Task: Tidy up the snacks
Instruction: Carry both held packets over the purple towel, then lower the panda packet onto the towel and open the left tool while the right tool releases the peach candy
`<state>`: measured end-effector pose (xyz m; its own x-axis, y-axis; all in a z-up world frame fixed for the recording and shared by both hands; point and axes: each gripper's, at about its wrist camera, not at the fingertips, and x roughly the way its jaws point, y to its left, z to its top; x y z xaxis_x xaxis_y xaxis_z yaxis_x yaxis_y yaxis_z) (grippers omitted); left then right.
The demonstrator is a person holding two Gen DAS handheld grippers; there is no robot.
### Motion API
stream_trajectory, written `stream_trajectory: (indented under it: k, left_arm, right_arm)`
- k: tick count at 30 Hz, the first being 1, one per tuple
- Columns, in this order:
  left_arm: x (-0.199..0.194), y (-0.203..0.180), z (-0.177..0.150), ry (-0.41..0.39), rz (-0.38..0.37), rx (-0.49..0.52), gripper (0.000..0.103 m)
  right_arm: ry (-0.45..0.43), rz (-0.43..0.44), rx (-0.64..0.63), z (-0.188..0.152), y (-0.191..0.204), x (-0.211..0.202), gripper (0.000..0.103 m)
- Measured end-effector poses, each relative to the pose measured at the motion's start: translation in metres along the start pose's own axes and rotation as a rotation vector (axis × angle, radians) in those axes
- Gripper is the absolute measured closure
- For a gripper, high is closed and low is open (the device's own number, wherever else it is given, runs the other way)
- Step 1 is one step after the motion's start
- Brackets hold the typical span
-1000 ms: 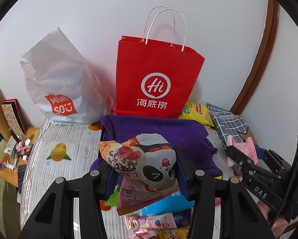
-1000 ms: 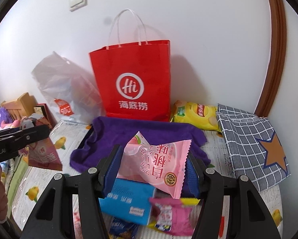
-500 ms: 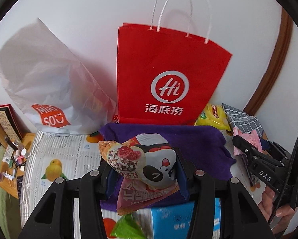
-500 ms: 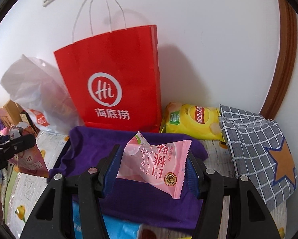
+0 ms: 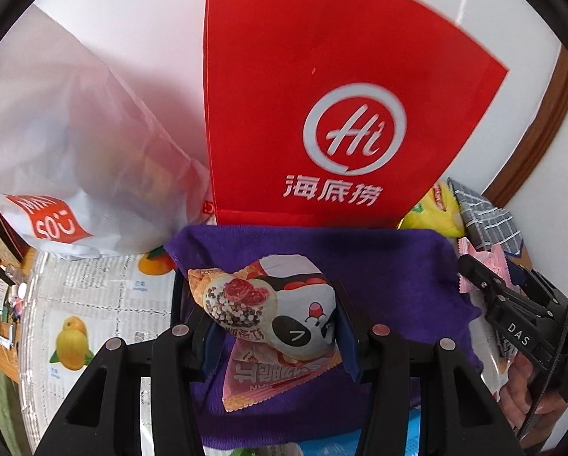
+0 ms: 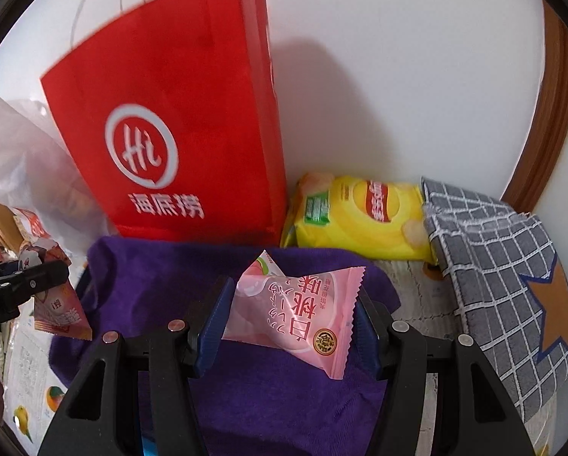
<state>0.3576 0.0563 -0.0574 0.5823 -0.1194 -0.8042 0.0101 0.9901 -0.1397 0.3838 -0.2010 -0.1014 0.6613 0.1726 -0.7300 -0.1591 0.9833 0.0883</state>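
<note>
The left gripper [image 5: 270, 326] is closed part-way, its blue pads pinching two snack packets at once: a puffy white panda packet [image 5: 280, 304] on top and a flatter pink packet [image 5: 276, 374] hanging beneath it. Both packets sit between the fingers, above a purple cloth [image 5: 378, 266] that covers the middle of the table. The right gripper [image 6: 295, 323] is likewise partly closed, squeezing a pink peach candy packet [image 6: 302, 315] by its two sides; the packet lies crosswise between the pads, over the same purple cloth [image 6: 162, 266]. In the left view the right gripper [image 5: 511, 304] shows at the right edge, with a hand [image 5: 527, 383] on its handle. Just behind the cloth, at the table's far edge, a red paper bag [image 5: 321, 95] stands upright against the white wall. To its left leans a white plastic bag [image 5: 67, 152]. To the right of the red bag, at the far edge, lies a yellow chip bag [image 6: 363, 216], and a grey checked cloth [image 6: 504, 266] with an orange star covers the far right corner. The table cover [image 5: 94, 304] with printed fruit shows left of the purple cloth.
</note>
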Motion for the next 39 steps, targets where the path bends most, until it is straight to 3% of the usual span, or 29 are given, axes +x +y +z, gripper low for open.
stream_trajectory:
  k: [16,39]
  left_arm:
    - [0.054,0.006,-0.002,0.108,0.016,-0.011,0.055]
    - [0.079,-0.003,-0.005,0.154,0.012,-0.003,0.055]
  right_arm:
    - [0.129,-0.007,-0.052,-0.012,0.007,0.045,0.044]
    - [0.171,0.009,-0.039,-0.014,0.007,0.059,0.044]
